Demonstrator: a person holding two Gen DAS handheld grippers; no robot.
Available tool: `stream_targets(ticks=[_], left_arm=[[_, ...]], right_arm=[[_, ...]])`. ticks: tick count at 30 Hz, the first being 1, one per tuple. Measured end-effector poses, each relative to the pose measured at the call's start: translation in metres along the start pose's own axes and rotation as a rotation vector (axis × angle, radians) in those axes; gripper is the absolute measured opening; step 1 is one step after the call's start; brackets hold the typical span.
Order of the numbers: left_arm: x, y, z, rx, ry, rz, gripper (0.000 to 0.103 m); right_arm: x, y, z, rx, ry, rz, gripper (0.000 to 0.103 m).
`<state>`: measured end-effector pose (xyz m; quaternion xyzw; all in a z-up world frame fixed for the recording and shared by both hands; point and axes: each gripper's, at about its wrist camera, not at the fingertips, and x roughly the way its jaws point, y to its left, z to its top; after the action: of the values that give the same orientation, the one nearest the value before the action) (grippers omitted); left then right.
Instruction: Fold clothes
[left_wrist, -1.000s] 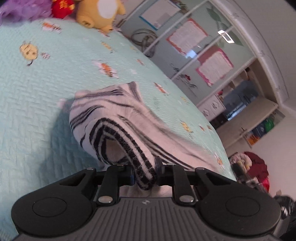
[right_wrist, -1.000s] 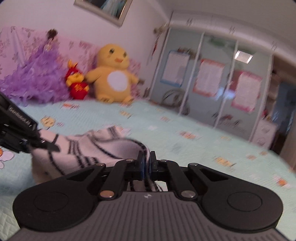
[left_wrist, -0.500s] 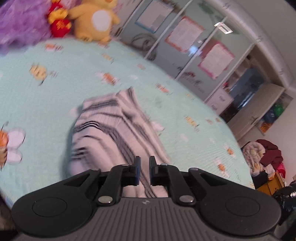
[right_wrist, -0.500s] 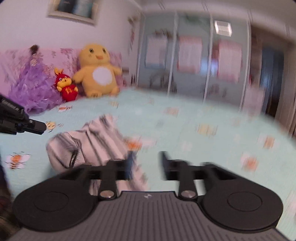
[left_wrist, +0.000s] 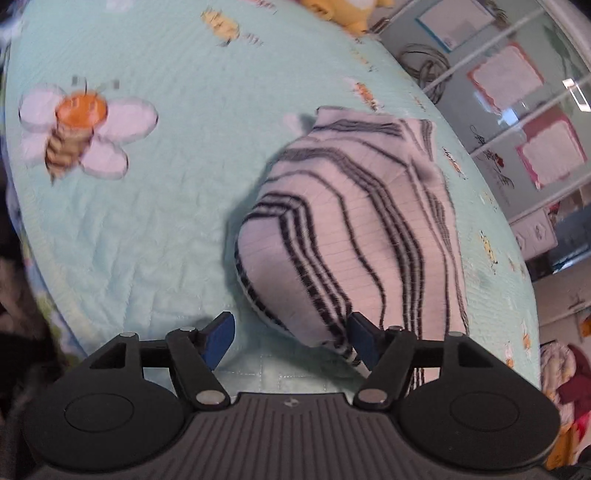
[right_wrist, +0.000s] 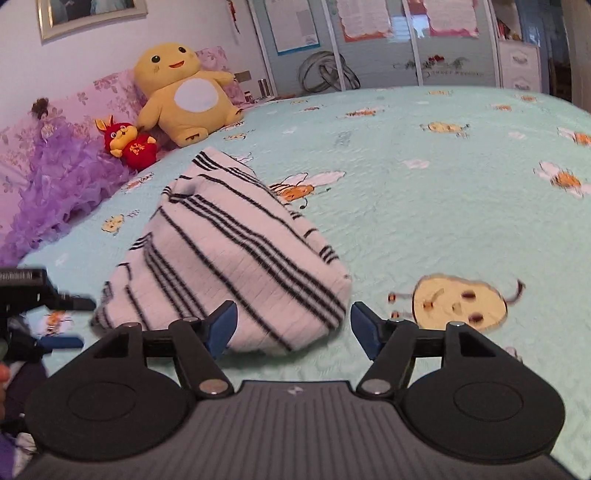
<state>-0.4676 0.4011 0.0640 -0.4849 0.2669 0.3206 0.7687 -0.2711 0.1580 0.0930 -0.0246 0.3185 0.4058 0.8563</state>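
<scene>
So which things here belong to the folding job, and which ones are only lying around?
Belong to the job:
- striped garment, folded on the bed
- left tongs, open
- right tongs, open

Only lying around:
- yellow plush toy
- red plush toy
- purple ruffled doll dress
- bee-print bedspread

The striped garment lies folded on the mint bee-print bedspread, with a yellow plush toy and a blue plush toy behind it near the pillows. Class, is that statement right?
Not quite. The small plush toy is red, not blue; the right wrist view shows it beside the yellow plush toy. The rest stands: the striped garment lies folded on the mint bee-print bedspread.
</scene>
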Motion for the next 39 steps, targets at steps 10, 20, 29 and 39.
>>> stream_targets(ticks=[10,20,29,39], left_arm=[[0.028,0.000,0.000,-0.011,-0.029,-0.038,0.074],[0.032,-0.008,-0.007,0.115,-0.076,-0.026,0.035],[-0.006,-0.027,-0.009,0.218,-0.134,-0.095,0.019],[-0.080,-0.096,-0.022,0.413,-0.187,-0.301,0.017]], right_arm=[[0.083,0.011,0.040,-0.114,0.026,0.068,0.076],[0.123,0.011,0.041,0.114,0.127,0.207,0.030],[0.038,0.044,0.042,0.115,-0.016,0.348,0.007],[-0.076,0.026,0.062,0.329,-0.164,0.582,0.004]])
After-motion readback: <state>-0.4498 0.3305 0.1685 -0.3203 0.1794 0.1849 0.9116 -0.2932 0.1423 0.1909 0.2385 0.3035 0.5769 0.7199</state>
